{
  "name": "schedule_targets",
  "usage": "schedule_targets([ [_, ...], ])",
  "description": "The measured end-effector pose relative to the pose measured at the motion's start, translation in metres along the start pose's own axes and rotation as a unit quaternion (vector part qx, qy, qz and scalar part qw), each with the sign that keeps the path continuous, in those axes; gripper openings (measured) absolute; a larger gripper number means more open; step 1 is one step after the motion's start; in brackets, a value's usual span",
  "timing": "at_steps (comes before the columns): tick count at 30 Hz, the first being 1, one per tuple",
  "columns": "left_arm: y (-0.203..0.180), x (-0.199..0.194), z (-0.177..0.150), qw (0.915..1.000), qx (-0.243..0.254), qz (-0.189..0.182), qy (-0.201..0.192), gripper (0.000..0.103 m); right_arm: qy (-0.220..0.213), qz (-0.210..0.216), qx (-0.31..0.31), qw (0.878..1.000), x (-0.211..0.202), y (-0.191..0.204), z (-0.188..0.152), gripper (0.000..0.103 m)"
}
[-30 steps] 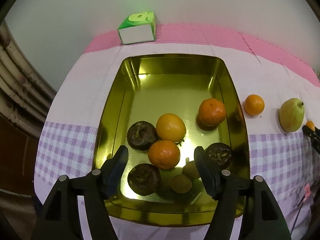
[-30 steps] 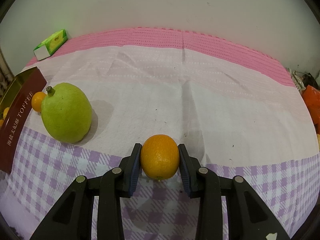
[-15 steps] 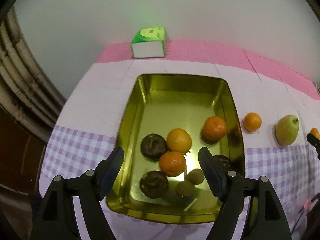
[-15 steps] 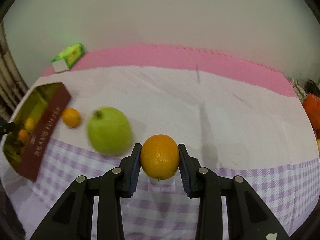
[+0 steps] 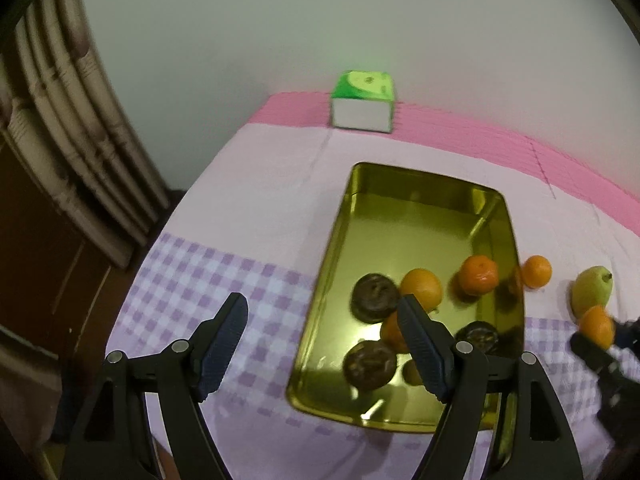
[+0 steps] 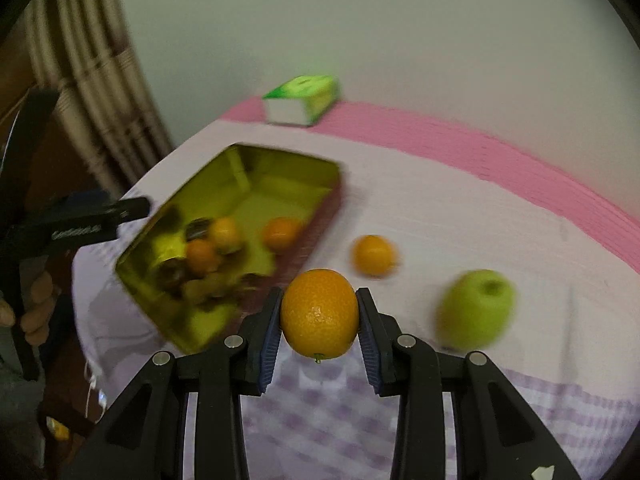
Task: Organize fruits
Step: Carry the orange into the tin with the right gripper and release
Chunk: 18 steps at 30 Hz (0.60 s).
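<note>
The right gripper (image 6: 319, 316) is clenched on an orange (image 6: 319, 314), one pad pressed against each side. The fruit sits with its long axis nearly upright in the right wrist view, and a small green nub shows at its underside, at 6 o'clock. It hangs above the checked tablecloth (image 6: 540, 412), with nothing touching it but the pads.

From the held orange, the gold tin (image 6: 256, 168) lies toward 10 o'clock, its long axis running from about 7 o'clock to 1 o'clock in that view. Inside it, gathered at the near end, are several oranges and dark round fruits; blur makes an exact count doubtful. A smaller orange (image 6: 374, 255) rests on the cloth at 1 o'clock from the held one, just outside the tin's wall, and a green pear (image 6: 476, 308) lies at 3 o'clock, its stem end turned up toward the far side.

The left gripper (image 5: 322, 346) is released, with nothing between its pads. Its jaws have just been opening wider. It hangs over the tin's near left edge. A green tissue box (image 5: 362, 102) stands at 12 o'clock beyond the tin, by the wall.
</note>
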<state>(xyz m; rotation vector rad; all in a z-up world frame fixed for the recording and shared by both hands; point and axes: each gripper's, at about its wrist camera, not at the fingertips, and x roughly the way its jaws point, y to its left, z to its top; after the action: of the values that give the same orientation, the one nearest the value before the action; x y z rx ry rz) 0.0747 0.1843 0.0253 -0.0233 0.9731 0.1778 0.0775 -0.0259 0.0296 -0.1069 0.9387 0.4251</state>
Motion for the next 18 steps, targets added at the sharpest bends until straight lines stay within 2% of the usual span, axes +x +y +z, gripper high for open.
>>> schedule_targets([
  [7,0.025,0.001,-0.01,0.999,-0.039,0.007,0.019,0.077,0.019,0.03,-0.049,0.998,0.031,0.049,0.008,0.033],
  [18,0.03,0.006,-0.01,0.9984,-0.052,0.006,0.022,0.077,0.049,0.031,-0.076,0.995,0.063,0.072,0.006,0.033],
])
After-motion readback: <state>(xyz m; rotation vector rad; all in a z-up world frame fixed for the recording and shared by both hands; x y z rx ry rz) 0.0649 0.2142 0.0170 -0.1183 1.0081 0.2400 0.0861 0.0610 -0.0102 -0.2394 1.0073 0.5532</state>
